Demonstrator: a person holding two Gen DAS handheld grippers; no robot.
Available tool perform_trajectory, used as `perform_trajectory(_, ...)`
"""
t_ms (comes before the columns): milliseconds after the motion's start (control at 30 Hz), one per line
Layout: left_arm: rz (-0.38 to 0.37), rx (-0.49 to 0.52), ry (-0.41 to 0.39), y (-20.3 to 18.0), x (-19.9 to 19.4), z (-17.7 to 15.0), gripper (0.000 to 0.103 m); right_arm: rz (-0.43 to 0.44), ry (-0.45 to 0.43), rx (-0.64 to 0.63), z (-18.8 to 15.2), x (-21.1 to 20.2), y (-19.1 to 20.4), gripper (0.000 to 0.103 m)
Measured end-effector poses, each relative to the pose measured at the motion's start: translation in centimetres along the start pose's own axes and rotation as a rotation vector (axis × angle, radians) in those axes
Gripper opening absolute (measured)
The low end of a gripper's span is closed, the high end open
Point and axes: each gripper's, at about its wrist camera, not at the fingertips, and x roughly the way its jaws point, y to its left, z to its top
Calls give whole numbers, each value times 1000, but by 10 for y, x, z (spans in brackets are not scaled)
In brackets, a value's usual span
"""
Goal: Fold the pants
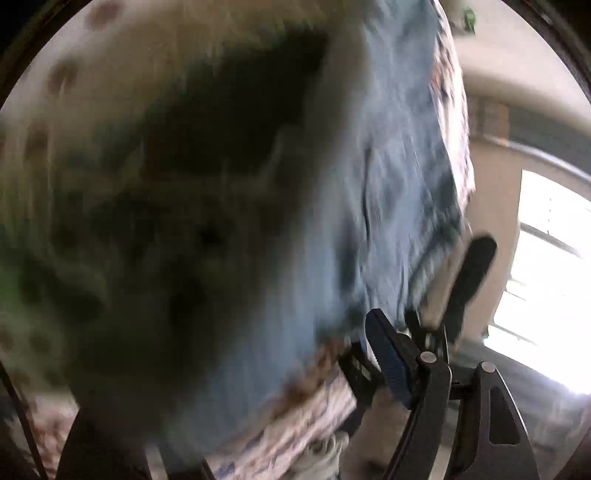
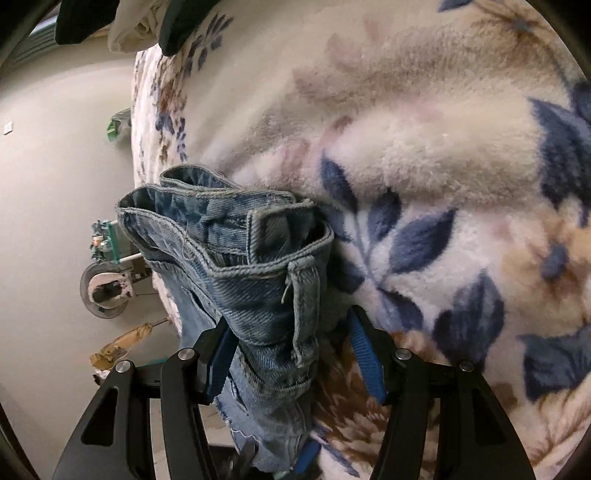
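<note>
The pants are light blue jeans. In the right wrist view their bunched waistband (image 2: 255, 258) hangs at the edge of the bed, between my right gripper's (image 2: 291, 350) blue-padded fingers (image 2: 364, 354). The jaws stand wide apart around the denim, not pressing it. In the left wrist view, heavily blurred, the jeans (image 1: 369, 184) run up the frame. Only one blue-padded finger (image 1: 388, 354) of my left gripper shows clearly, at the lower right beside the denim's edge. I cannot tell its state. A black and white tool shape (image 1: 469, 273) sticks up beyond that finger.
A fluffy white blanket with blue leaves and tan flowers (image 2: 424, 166) covers the bed. Beige floor lies to the left with a round white device (image 2: 105, 290) and small objects on it. Dark and white clothes (image 2: 140, 26) lie at the top left. A bright window (image 1: 546, 280) is at right.
</note>
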Motion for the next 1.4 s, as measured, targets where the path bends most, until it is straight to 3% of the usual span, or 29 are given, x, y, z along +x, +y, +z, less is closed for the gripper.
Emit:
perform_trajectory(133,-7,-28,-33,-10,-6,16,71,54,-11,-3,1,4,-5,62)
perform_trajectory(200,-5,-2,-57,-16,-12,22,59,69,-37,-10,4,8,-4,61)
perform_trajectory(267,27,47,-74,-25,-15,29,29,49,-91,-56,1,9,3,44)
perform_trajectory(367,44,112,-56,-37,-22,41,22,46,-137,-43,-8,5,8,34)
perform_trajectory(533,53,318,-73,-78,-57,68,22,123,-191,34,-62,-19,0,28)
perform_trajectory(600,55,366,-80,-83,-66,79,24,115,-193,47,-84,-19,-4,28)
perform_trajectory(700,27,272,-48,-59,-65,94,34,123,-167,81,-105,-7,-19,35)
perform_trajectory(767,-39,152,-15,-33,-63,95,40,138,-157,135,-109,2,-31,50)
perform_trajectory(800,-51,132,-14,-22,-60,87,40,169,-156,156,-112,4,-38,55)
perform_trajectory(867,-81,112,-9,-12,-59,77,49,234,-142,185,-119,11,-49,74)
perform_trajectory(1033,-114,80,-6,-4,-44,64,52,218,-94,137,-123,29,-46,74)
perform_trajectory(1300,-127,66,-131,-19,-36,87,52,259,-130,122,-88,45,-25,76)
perform_trajectory(1367,-107,89,-158,-28,-37,94,50,270,-178,135,-81,43,-18,71)
perform_trajectory(1400,-94,113,-168,-34,-38,98,49,260,-192,141,-78,43,-14,64)
